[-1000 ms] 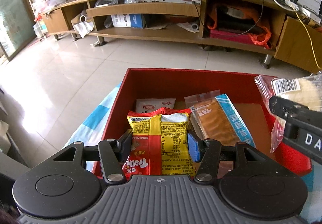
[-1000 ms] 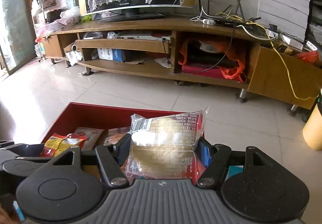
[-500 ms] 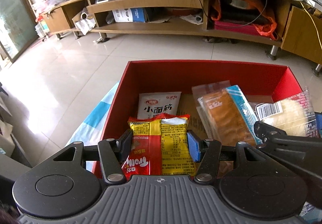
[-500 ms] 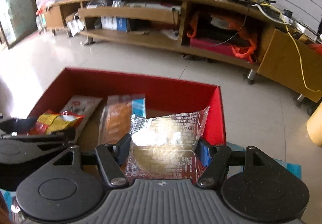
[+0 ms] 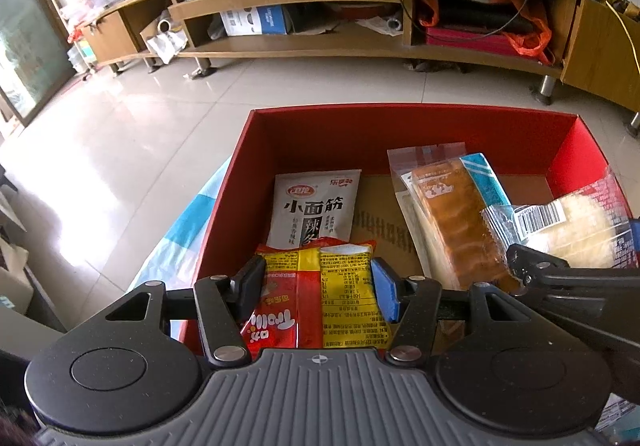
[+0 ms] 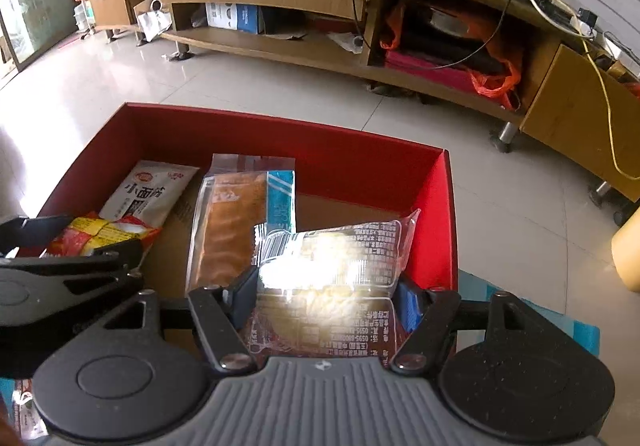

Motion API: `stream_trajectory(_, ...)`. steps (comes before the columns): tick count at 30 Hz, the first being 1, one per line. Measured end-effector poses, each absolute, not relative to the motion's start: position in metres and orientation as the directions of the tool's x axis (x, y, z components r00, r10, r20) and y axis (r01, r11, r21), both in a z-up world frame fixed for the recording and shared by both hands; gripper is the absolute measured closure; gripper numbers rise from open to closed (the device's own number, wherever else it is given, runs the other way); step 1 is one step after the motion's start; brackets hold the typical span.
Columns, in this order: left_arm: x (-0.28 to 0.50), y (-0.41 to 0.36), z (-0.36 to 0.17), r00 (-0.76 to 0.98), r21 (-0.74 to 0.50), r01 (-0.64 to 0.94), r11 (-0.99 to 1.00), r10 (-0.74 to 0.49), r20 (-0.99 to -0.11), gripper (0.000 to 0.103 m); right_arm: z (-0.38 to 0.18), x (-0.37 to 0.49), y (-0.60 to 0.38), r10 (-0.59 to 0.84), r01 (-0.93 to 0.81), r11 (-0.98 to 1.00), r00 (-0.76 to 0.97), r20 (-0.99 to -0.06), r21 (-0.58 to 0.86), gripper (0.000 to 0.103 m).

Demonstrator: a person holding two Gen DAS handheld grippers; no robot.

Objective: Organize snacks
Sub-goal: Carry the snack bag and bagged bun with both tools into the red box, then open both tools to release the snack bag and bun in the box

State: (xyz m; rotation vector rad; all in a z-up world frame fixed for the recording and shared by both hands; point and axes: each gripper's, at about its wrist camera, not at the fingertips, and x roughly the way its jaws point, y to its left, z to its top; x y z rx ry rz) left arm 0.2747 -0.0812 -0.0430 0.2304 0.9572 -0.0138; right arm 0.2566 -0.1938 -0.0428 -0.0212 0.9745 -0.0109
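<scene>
Left gripper (image 5: pixel 318 292) clasps a red-and-yellow candy packet (image 5: pixel 316 302) over the open red cardboard box (image 5: pixel 400 121); right gripper (image 6: pixel 326 298), jaws just widened, still pinches a clear-wrapped pale cake (image 6: pixel 332 270) beside the long brown bread packet (image 6: pixel 232 230) and white spicy-strip pouch (image 5: pixel 314 205) lying inside.

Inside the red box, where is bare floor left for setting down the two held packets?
Bare cardboard shows between the white packet and the brown cake packet, and behind the clear packet toward the red box's right wall. The left-middle is crowded.
</scene>
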Motion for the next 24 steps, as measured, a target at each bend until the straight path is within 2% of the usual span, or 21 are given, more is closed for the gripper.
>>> stream_trajectory(12, 0.275, -0.079, -0.045, 0.574, 0.207, 0.104, 0.973, 0.111, -0.811, 0.031, -0.044, 0.260, -0.191, -0.030, -0.003, 0.999, 0.576, -0.817, -0.039, 0.031)
stream_trajectory(16, 0.274, -0.076, -0.037, 0.593, 0.202, 0.094, 0.975, 0.109, -0.798, 0.024, -0.038, 0.259, -0.193, -0.038, 0.005, 0.999, 0.588, -0.808, -0.044, 0.030)
stream_trajectory(24, 0.262, -0.070, -0.015, 0.625, 0.178, 0.099, 0.979, 0.078, -0.776, 0.022, -0.019, 0.253, -0.198, -0.051, 0.032, 0.999, 0.644, -0.763, -0.039, 0.028)
